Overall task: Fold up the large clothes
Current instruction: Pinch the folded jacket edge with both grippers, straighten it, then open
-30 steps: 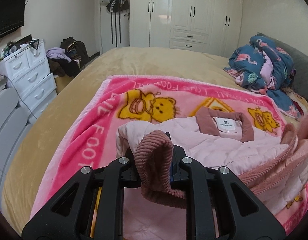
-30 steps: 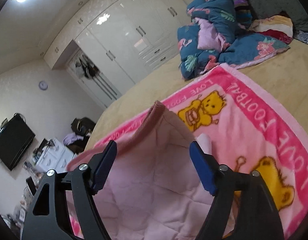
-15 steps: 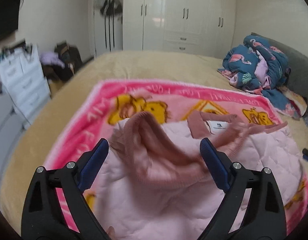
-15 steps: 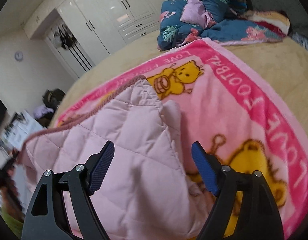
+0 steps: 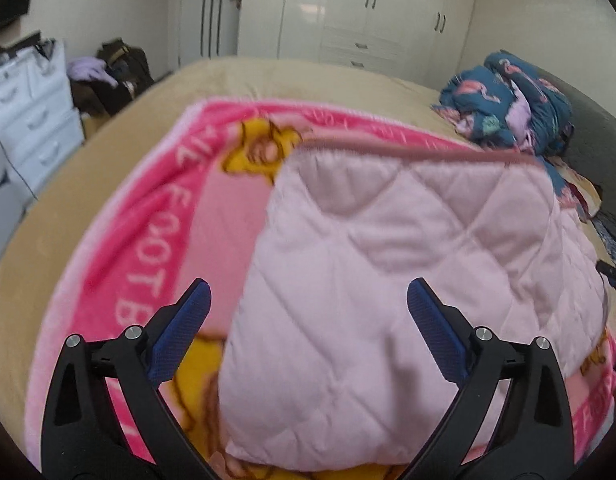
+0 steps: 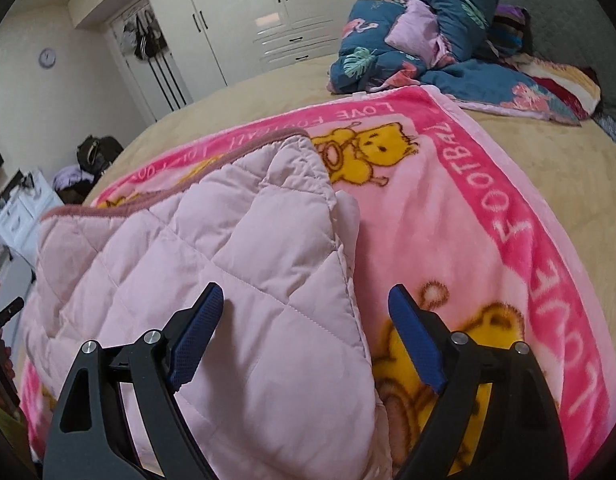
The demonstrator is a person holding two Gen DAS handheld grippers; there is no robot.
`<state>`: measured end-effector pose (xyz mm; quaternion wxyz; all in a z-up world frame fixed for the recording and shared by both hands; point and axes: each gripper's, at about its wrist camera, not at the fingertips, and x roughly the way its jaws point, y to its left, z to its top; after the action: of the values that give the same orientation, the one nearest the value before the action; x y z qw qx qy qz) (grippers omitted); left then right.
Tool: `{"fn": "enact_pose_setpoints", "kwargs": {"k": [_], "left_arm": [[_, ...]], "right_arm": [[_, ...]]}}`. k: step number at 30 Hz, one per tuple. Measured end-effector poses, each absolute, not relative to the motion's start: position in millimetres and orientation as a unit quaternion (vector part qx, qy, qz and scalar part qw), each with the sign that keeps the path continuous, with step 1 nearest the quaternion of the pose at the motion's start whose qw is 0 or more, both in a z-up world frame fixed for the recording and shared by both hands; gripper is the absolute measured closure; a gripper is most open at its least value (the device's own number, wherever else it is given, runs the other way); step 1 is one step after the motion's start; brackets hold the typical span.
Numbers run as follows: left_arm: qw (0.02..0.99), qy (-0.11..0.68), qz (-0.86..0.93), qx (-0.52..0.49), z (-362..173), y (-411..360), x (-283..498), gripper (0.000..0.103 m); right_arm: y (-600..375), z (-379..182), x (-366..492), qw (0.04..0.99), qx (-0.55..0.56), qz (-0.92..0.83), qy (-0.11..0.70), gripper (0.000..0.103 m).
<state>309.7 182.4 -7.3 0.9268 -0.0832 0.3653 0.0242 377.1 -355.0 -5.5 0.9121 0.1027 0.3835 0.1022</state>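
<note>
Beneath everything you have one wide bed with a tan plush cover [image 5: 108,184], and on it one bright pink fleece blanket printed with yellow bears and white lettering [image 6: 487,216] spread flat. On that blanket lies the single garment you are folding, a pale pink diamond-quilted padded jacket [image 5: 387,280], puffy and soft, doubled over so its quilted side faces up. A darker dusty-pink ribbed trim [image 5: 407,154] runs along its far edge, which lies across the left wrist view from side to side; the jacket's longer run stretches from that trim back toward you. From the right wrist view its right edge falls in a thick stacked fold near the middle of the blanket, with the trim [image 6: 180,196] slanting away to the left. One heap of dark blue flamingo-print bedding [image 6: 427,40] sits at the far right of the bed, well apart from the jacket. Your left gripper [image 5: 308,316] stands wide, its jaws having just been opening, with nothing pressed between the blue pads. Your right gripper [image 6: 306,320] is likewise wide and has just been opening, clear above the jacket's edge.
</note>
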Motion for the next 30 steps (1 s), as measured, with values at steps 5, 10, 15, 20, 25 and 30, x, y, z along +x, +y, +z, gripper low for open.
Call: {"fn": "enact_pose_setpoints", "kwargs": {"k": [5,10,15,20,25,30], "left_arm": [[0.922,0.382,0.028,-0.053,-32,170,316,0.011],[0.930,0.365,0.049,-0.011,-34,152,315,0.077],[0.940,0.337,0.047,0.006,-17,151,314,0.088],[0.944,0.323,0.068,0.002,8,151,340,0.089],[0.937,0.339,0.087,-0.015,11,155,381,0.089],[0.927,0.359,0.104,-0.009,-5,156,405,0.089]], "right_arm": [[-346,-12,378,0.918,0.070,0.103,0.376,0.021],[-345,-21,376,0.917,0.080,0.099,0.378,0.063],[-346,-11,376,0.922,0.106,0.095,0.359,0.083],[-354,14,391,0.935,0.127,0.076,0.322,0.087],[-355,15,424,0.933,0.148,0.058,0.323,0.088],[-349,3,450,0.930,0.141,0.042,0.336,0.088]]}}
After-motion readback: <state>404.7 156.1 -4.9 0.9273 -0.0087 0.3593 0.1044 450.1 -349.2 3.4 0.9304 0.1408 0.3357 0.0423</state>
